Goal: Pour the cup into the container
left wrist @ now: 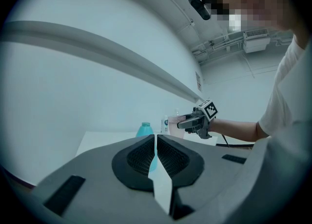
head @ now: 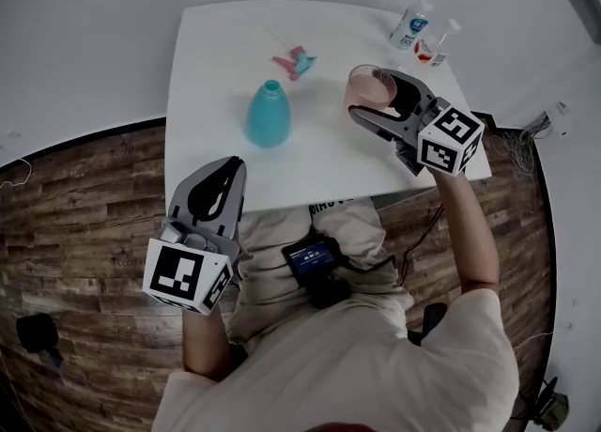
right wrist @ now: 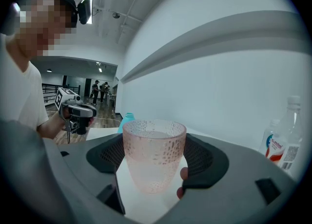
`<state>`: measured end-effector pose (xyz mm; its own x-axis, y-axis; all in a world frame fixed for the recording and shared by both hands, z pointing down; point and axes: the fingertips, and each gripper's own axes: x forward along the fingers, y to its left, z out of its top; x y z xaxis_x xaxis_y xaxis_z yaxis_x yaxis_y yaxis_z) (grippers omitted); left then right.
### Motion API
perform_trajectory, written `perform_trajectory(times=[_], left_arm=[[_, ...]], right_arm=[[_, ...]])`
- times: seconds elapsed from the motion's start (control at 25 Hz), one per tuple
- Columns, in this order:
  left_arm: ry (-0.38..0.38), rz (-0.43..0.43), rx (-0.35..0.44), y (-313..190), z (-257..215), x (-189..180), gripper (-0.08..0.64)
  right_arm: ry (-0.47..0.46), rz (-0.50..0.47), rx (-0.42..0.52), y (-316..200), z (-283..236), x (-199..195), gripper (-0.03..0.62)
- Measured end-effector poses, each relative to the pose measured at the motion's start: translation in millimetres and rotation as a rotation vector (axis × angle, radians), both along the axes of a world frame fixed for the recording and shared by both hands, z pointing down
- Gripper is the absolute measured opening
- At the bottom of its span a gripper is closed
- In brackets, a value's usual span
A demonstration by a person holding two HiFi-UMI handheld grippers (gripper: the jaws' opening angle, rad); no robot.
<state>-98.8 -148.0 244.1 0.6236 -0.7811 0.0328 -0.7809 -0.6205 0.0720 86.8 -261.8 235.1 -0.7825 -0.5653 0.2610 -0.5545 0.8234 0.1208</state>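
The left gripper (head: 231, 165) is held low and close to the person's body, jaws together with nothing between them. The right arm (head: 470, 233) reaches forward, its gripper (head: 368, 92) level, jaws clamped on an upright pink dimpled cup (right wrist: 154, 155).

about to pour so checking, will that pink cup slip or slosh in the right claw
Probably stiff: the pink cup shows no squashing with the right claw shut on it. Its dimpled wall likely helps grip. It seems to hold liquid, so it may feel heavy for its size and slosh if jerked.
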Motion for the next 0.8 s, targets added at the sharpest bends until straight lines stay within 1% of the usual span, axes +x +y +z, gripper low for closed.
perform_trajectory(times=[0.4,0.8], left_arm=[[-0.005,-0.011,-0.002,-4,4,-4,0.012],[-0.018,-0.031,0.002,-4,8,-9,0.012]], right_arm=[[0.035,-0.018,0.007,-2,-6,-12,0.376],[0.098,-0.036,0.026,3,-16,-25,0.376]])
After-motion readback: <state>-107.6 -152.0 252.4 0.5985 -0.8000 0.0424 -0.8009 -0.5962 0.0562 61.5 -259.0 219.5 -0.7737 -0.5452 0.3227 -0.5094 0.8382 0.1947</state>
